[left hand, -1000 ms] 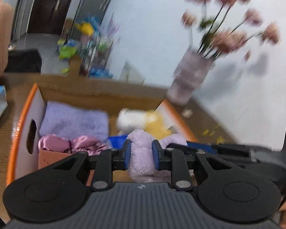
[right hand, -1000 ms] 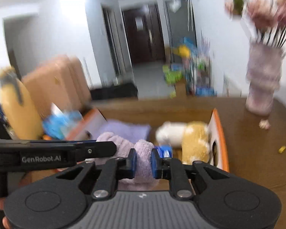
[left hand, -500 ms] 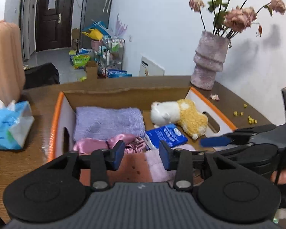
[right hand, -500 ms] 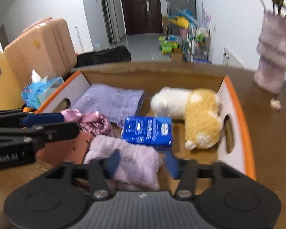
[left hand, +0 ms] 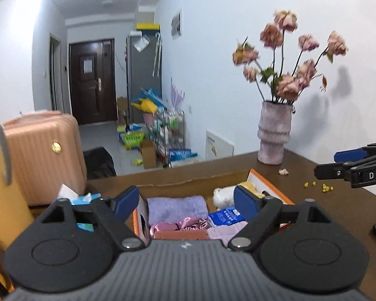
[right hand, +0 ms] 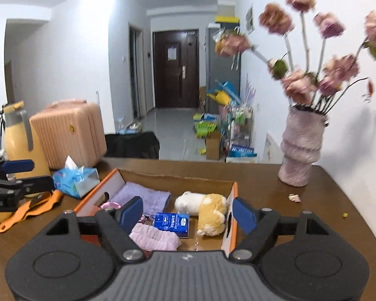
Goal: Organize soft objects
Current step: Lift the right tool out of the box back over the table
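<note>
Glossy wooden table (right hand: 300, 215), fuzzy towel (right hand: 154, 237)

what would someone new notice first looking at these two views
Probably the orange-rimmed cardboard box mid-table, holding a purple towel, white-and-yellow plush, blue packet and fluffy pink cloth. Then the vase of faded pink flowers at the far right corner. Both tongs, left and right, hang open, empty.

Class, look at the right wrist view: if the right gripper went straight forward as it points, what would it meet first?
Probably the blue packet lying in the cardboard box, centred between the open right gripper fingers; depth is uncertain, and a level path might pass above it.
</note>
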Action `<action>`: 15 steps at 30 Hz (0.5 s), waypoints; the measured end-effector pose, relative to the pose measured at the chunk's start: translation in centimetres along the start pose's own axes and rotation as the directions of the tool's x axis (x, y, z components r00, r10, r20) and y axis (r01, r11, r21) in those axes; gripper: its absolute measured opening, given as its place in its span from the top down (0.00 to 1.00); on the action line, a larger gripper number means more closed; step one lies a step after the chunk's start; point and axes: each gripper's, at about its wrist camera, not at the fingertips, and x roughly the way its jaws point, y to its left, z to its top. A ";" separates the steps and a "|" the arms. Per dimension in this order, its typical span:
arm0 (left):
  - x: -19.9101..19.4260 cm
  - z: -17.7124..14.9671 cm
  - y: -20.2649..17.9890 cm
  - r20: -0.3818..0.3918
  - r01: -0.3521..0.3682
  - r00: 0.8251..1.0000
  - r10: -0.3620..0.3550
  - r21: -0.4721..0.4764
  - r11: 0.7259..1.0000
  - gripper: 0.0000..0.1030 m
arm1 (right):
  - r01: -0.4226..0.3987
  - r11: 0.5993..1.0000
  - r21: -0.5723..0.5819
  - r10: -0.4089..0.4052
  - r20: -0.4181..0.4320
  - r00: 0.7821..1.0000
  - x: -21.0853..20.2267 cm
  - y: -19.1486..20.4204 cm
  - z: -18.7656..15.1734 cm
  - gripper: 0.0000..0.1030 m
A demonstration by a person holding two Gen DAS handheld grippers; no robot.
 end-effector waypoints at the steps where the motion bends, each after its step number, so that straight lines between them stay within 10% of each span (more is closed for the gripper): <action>1: -0.7 0.0 -0.3 0.013 -0.009 1.000 0.009 0.003 1.000 0.14 | 0.000 1.000 0.004 -0.001 0.015 1.000 -1.0 0.1 -0.1 0.24; 15: -15.5 -7.0 -2.7 0.141 -0.044 0.989 0.045 -0.012 0.999 0.01 | -0.045 0.999 -0.012 0.047 0.231 0.972 -14.0 4.6 -8.1 0.17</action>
